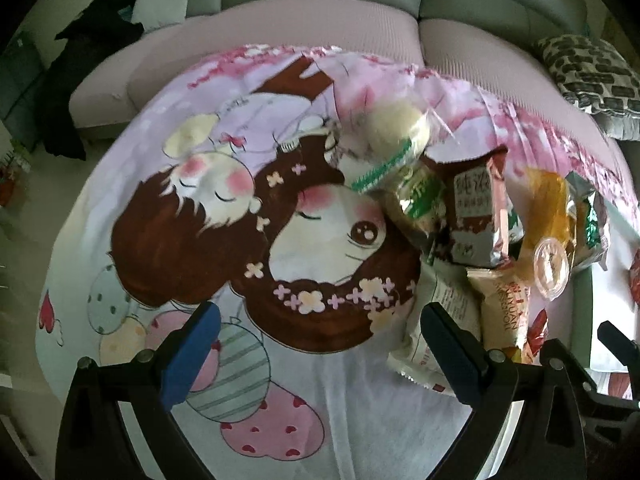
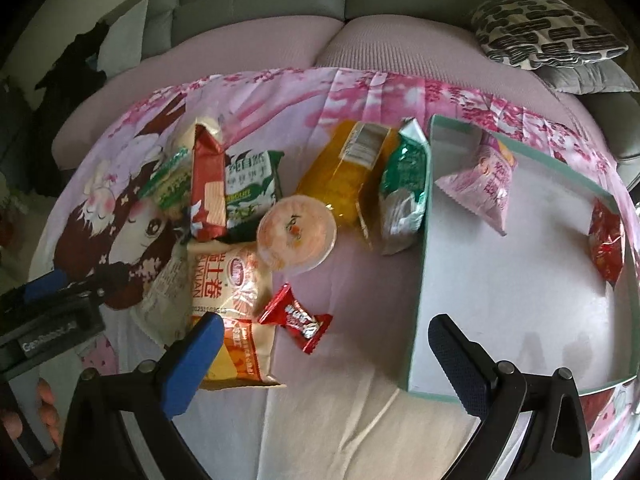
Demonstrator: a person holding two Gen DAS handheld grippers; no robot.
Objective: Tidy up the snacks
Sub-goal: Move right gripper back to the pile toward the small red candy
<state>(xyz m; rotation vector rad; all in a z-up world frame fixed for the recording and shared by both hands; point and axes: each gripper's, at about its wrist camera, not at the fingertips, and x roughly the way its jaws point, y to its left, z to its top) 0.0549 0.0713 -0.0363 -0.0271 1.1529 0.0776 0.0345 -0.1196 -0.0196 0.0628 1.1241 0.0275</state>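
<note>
In the right wrist view, a heap of snack packs lies on a cartoon-print cloth. It includes a red wafer pack, a green-white pack, an orange bag, a jelly cup and a cream roll pack. A small red candy lies just ahead of my open right gripper, untouched. A teal-rimmed box at right holds a pink triangular packet and a red packet. My left gripper is open and empty over the cloth, with the heap to its right.
A sofa with pink seat cushions runs behind the cloth, with a patterned pillow at right and dark clothing at left. A person's hand shows at lower left.
</note>
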